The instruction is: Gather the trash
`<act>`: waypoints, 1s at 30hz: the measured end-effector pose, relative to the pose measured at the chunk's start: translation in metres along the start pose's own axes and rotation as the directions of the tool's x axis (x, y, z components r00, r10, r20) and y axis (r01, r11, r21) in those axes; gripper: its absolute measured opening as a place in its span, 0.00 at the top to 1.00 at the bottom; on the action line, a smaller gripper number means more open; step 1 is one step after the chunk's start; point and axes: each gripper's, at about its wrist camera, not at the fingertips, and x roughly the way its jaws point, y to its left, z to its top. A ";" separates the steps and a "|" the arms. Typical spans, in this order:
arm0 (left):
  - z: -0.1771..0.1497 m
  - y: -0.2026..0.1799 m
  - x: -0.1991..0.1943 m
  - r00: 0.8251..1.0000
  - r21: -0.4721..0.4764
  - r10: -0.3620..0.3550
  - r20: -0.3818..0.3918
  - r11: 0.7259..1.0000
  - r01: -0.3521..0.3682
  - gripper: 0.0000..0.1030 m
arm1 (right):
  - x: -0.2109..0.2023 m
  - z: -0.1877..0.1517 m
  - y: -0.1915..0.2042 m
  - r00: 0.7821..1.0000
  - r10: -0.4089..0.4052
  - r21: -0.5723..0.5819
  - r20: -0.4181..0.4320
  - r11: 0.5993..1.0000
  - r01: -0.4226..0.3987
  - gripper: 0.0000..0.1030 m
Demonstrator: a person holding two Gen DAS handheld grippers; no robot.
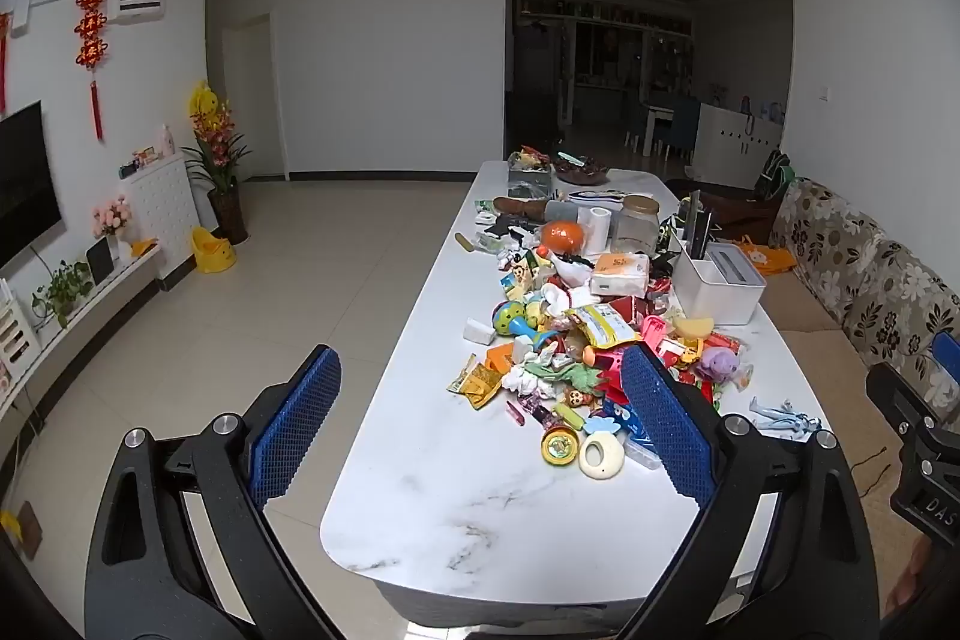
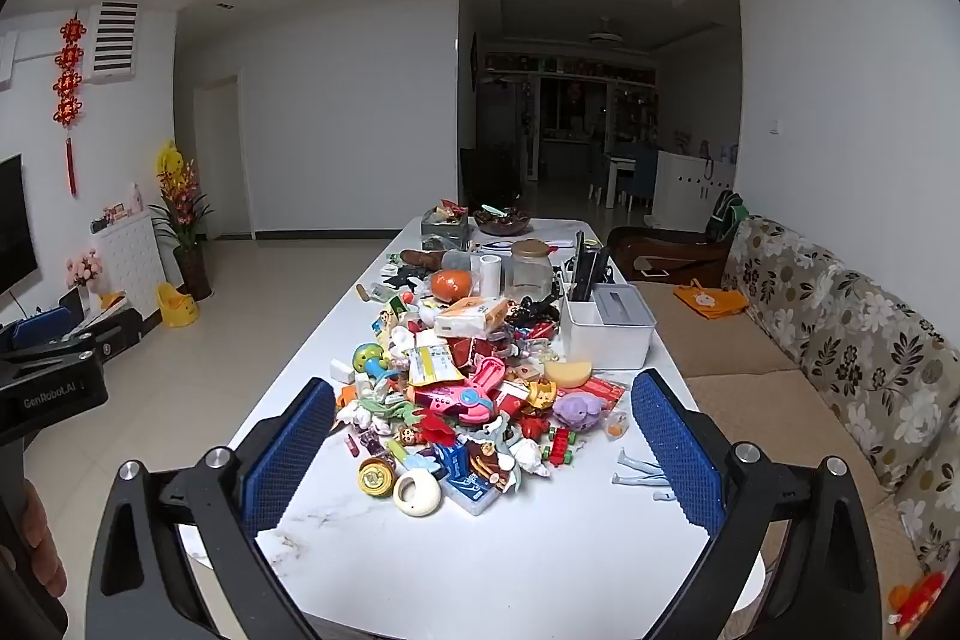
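Note:
A long white marble table (image 1: 468,508) (image 2: 540,550) carries a pile of toys, wrappers and crumpled tissues (image 1: 576,358) (image 2: 474,400). A yellow snack wrapper (image 1: 477,383) lies at the pile's left edge. A white ring toy (image 1: 601,454) (image 2: 417,491) and a round yellow tin (image 1: 560,445) (image 2: 375,475) lie at the near end. My left gripper (image 1: 480,430) is open and empty, held above the table's near left end. My right gripper (image 2: 480,454) is open and empty, short of the pile.
A white storage box (image 1: 717,289) (image 2: 606,328), a tissue pack (image 1: 621,274), a jar (image 1: 636,223) and an orange ball (image 1: 561,237) stand further back. A floral sofa (image 2: 840,352) runs along the right. Tiled floor (image 1: 300,280) lies left, with a TV shelf (image 1: 72,304).

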 end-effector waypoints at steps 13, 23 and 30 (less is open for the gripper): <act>0.000 0.000 -0.001 1.000 -0.002 -0.003 -0.002 1.000 0.003 0.11 | 0.001 0.000 0.001 1.000 -0.004 -0.004 0.000 1.000 0.004 0.05; -0.001 0.001 0.000 1.000 -0.001 -0.005 -0.006 1.000 0.005 0.11 | 0.000 0.002 0.000 1.000 -0.002 -0.002 0.001 1.000 0.002 0.05; -0.003 -0.001 0.003 1.000 0.002 -0.006 -0.010 1.000 0.006 0.11 | 0.001 0.002 0.000 1.000 -0.004 -0.003 -0.001 1.000 0.004 0.05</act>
